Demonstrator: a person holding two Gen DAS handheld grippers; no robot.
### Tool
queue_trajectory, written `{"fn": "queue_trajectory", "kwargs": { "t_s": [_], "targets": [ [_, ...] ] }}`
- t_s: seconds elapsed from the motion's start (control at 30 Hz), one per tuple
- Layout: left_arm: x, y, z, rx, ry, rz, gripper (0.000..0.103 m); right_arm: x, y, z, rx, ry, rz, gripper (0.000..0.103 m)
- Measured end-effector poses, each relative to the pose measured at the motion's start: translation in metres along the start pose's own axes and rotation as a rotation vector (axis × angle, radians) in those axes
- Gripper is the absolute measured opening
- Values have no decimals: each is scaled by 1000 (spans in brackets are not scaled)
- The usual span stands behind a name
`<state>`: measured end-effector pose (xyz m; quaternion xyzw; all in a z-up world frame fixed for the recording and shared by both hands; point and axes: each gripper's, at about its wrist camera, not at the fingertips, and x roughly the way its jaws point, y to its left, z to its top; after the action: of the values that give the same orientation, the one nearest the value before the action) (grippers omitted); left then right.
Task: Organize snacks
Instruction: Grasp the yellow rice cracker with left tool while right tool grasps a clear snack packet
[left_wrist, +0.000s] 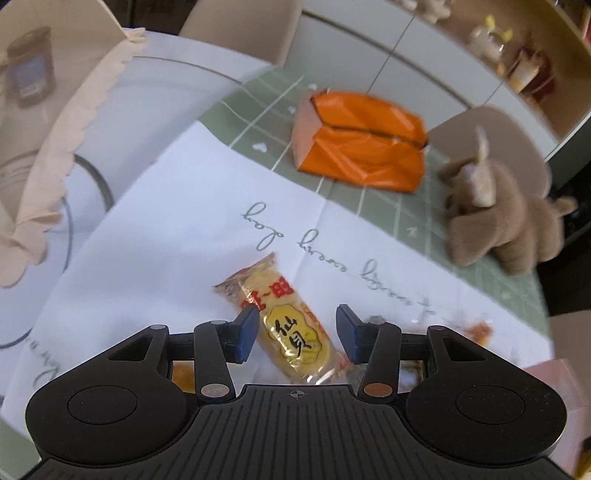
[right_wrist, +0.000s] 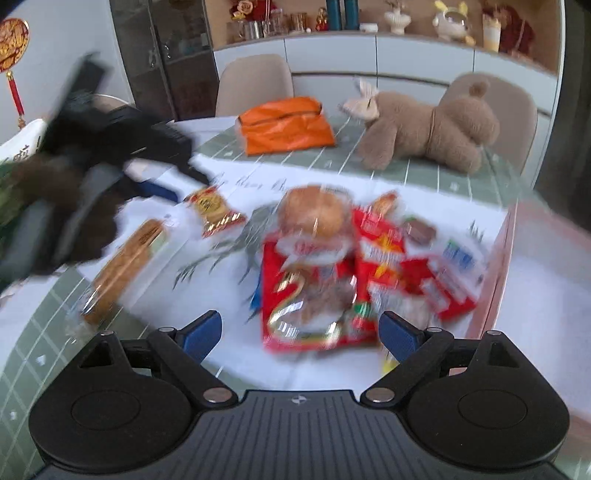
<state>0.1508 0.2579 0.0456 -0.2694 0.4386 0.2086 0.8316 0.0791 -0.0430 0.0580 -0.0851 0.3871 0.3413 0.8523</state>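
Observation:
My left gripper (left_wrist: 295, 334) is open, its blue pads either side of a yellow rice-cracker packet (left_wrist: 284, 325) lying on the white cloth; the pads stand clear of it. It shows small in the right wrist view (right_wrist: 212, 208), with the left gripper (right_wrist: 155, 184) beside it. My right gripper (right_wrist: 301, 332) is open and empty above a pile of red snack bags (right_wrist: 314, 295) topped by a round bun packet (right_wrist: 314, 214). A long biscuit packet (right_wrist: 123, 269) lies to the left. More red packets (right_wrist: 417, 273) lie to the right.
An orange pouch (left_wrist: 360, 142) and a brown plush toy (left_wrist: 506, 218) sit at the far side of the green checked tablecloth (left_wrist: 258, 99). A pink box edge (right_wrist: 495, 280) runs along the right of the pile. Chairs and a shelf stand behind.

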Motion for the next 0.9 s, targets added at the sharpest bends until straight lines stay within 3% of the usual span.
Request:
{"fn": "queue_trajectory", "kwargs": {
  "t_s": [0.1, 0.2, 0.33, 0.4, 0.53, 0.67, 0.7, 0.73, 0.83, 0.9],
  "targets": [
    [17, -12, -5, 102, 5, 30, 54, -11, -4, -20, -3, -3, -59, 93],
    [15, -17, -16, 206, -25, 58, 43, -20, -16, -37, -2, -6, -137, 93],
    [-4, -12, -47, 302, -31, 0, 39, -23, -42, -43, 85, -21, -180, 93],
    [-18, -8, -70, 335, -20, -43, 39, -21, -53, -41, 131, -37, -155, 92],
    [-48, -1, -119, 375, 2, -109, 39, -5, -50, -32, 96, -81, -185, 75],
    [-70, 5, -162, 349, 49, -186, 39, 16, -41, -19, 18, -112, -219, 62],
    [-74, 5, -171, 347, 58, -209, 39, 22, -40, -16, 11, -106, -214, 57],
    [-78, 5, -177, 350, 67, -227, 39, 26, -39, -14, 11, -91, -200, 46],
    [-84, 3, -192, 369, 96, -273, 39, 29, -32, -13, -3, -52, -184, 31],
    [-85, -2, -200, 399, 105, -294, 39, 22, -27, -19, -16, -11, -135, 29]
  ]
}}
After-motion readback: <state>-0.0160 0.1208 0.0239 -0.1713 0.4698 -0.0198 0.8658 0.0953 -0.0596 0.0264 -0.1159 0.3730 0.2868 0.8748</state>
